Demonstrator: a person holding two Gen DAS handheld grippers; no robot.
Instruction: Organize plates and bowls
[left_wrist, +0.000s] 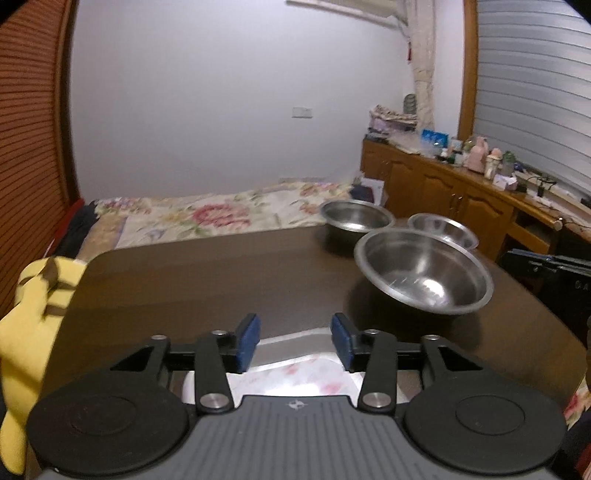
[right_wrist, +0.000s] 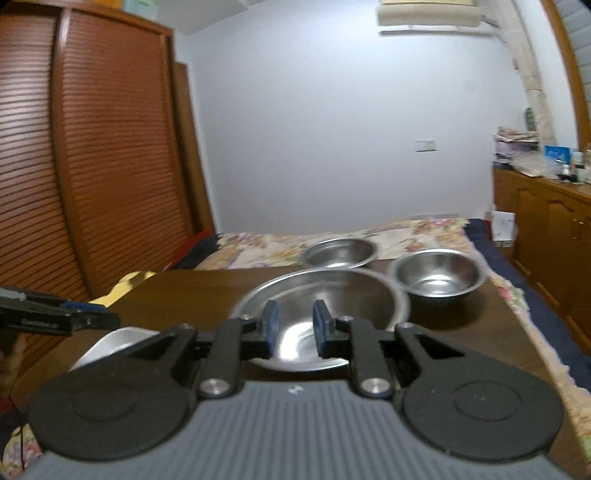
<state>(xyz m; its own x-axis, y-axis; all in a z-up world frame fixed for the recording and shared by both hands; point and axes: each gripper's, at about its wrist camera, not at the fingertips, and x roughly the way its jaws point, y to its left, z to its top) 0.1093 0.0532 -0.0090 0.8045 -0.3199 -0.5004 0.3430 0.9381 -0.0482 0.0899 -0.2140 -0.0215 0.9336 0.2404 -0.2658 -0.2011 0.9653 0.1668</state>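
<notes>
Three steel bowls are on the dark table (left_wrist: 207, 280). The big bowl (left_wrist: 424, 275) is lifted and tilted at the right; my right gripper (right_wrist: 295, 326) is shut on its near rim, and the bowl (right_wrist: 332, 295) fills the middle of the right wrist view. A medium bowl (left_wrist: 356, 216) (right_wrist: 338, 253) and a small bowl (left_wrist: 441, 227) (right_wrist: 437, 277) stand at the far edge. My left gripper (left_wrist: 294, 341) is open above a steel plate (left_wrist: 295, 338) with a white floral piece (left_wrist: 295, 376) on it. The plate also shows in the right wrist view (right_wrist: 110, 343).
A bed with a floral cover (left_wrist: 207, 214) lies beyond the table. A yellow cloth (left_wrist: 33, 306) hangs at the table's left edge. A wooden cabinet (left_wrist: 461, 192) with clutter runs along the right wall. A slatted wardrobe (right_wrist: 92, 166) stands left.
</notes>
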